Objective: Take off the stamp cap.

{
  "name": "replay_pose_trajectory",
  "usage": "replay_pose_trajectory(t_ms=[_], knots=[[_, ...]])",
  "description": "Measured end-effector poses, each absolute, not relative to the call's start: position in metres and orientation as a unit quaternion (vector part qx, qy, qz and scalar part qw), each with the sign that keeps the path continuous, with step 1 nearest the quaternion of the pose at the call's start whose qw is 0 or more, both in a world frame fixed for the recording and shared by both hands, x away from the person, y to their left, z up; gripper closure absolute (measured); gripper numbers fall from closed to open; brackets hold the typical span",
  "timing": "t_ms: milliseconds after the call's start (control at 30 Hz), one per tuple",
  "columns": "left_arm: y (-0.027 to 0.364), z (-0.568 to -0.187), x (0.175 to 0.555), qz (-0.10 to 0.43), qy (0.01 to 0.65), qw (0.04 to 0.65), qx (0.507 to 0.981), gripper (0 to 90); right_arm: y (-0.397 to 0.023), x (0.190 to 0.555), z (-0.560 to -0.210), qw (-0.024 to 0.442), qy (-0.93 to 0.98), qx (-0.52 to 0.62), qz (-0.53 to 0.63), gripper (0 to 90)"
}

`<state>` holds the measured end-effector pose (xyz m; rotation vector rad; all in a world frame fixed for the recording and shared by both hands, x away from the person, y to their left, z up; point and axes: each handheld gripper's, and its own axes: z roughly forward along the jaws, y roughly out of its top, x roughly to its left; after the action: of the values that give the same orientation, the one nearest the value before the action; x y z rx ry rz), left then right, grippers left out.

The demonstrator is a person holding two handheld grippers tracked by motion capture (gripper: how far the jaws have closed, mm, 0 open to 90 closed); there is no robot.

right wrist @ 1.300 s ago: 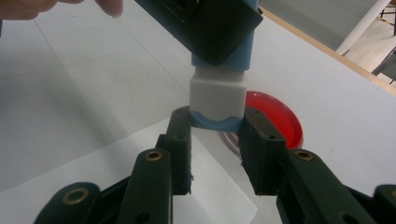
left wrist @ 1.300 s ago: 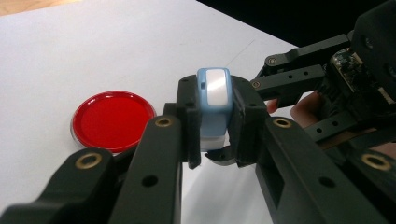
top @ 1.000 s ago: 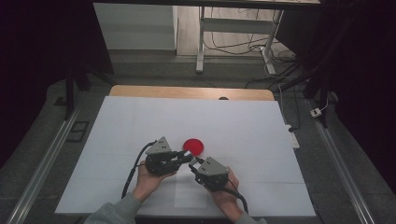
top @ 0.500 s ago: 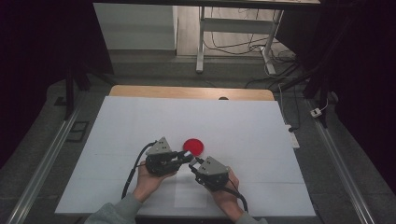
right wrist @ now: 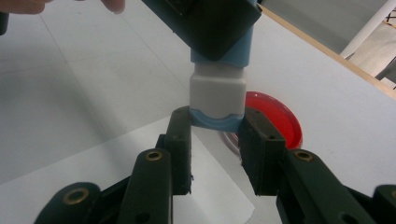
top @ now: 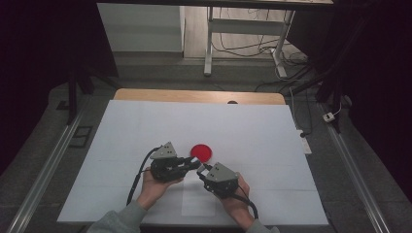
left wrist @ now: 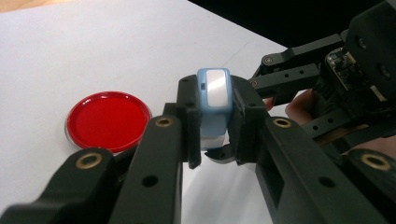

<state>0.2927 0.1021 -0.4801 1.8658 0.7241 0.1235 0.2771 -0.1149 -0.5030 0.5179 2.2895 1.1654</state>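
Holding the small blue-and-white block point(left wrist: 213, 105) clamped in both your left gripper point(left wrist: 214, 133) and right gripper point(right wrist: 215, 147), pulling crooked could drop it.

We see a white bench point(top: 252, 126) with a wooden strip along its far edge. Near its front, two hands come in from the bottom, each holding a black gripper. The left gripper point(top: 193, 164) and the right gripper point(top: 204, 170) point toward each other, their tips almost meeting; what lies between them is too small for us to tell. A red disc point(top: 201, 152) lies flat on the bench just beyond the tips. A black cable point(top: 137, 175) loops from the left gripper.
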Motion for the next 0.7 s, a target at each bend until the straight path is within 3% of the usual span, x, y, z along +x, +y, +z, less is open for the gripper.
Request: replay_pose_trajectory(t_ms=[167, 700], knots=[[0.117, -0.473, 0.294, 0.062, 0.319, 0.561, 0.761, 76.4, -0.115, 0.277, -0.511, 0.256, 0.855, 0.186, 0.411, 65.6], [0.117, -0.476, 0.294, 0.055, 0.315, 0.555, 0.768, 76.2, -0.125, 0.279, -0.500, 0.245, 0.837, 0.202, 0.447, 65.4]])
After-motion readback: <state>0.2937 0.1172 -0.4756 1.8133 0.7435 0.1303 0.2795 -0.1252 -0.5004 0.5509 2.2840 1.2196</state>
